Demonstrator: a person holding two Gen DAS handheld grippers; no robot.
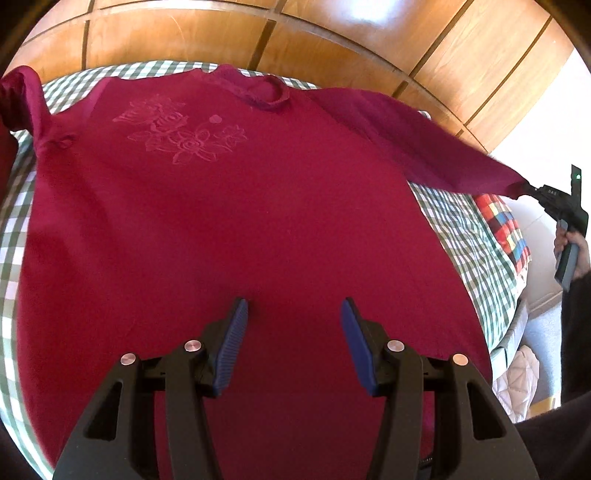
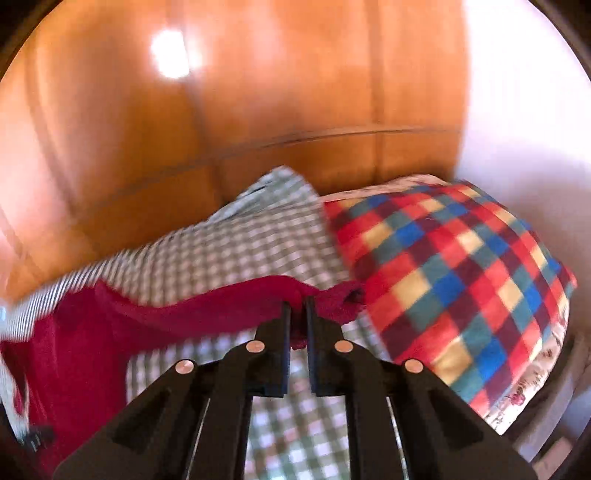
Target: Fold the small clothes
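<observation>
Spread flat, front up, over a green-checked bedcover (image 1: pixel 461 236): a dark red long-sleeved top (image 1: pixel 221 221), flower print on the chest, neckline toward the wooden wardrobe (image 1: pixel 258 33). Above its lower middle, the left gripper (image 1: pixel 293 317), blue pads parted about halfway, nothing between them. Off to the right, the right gripper (image 2: pixel 298 306), clamped on the cuff of one sleeve (image 2: pixel 207 306), pulled out taut above the cover beside a multicoloured checked pillow (image 2: pixel 450 273).

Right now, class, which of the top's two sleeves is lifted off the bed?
The sleeve at the picture's right in the left wrist view: the right gripper pinches its cuff and holds it stretched above the checked bedcover. The other sleeve hangs unheld.
</observation>
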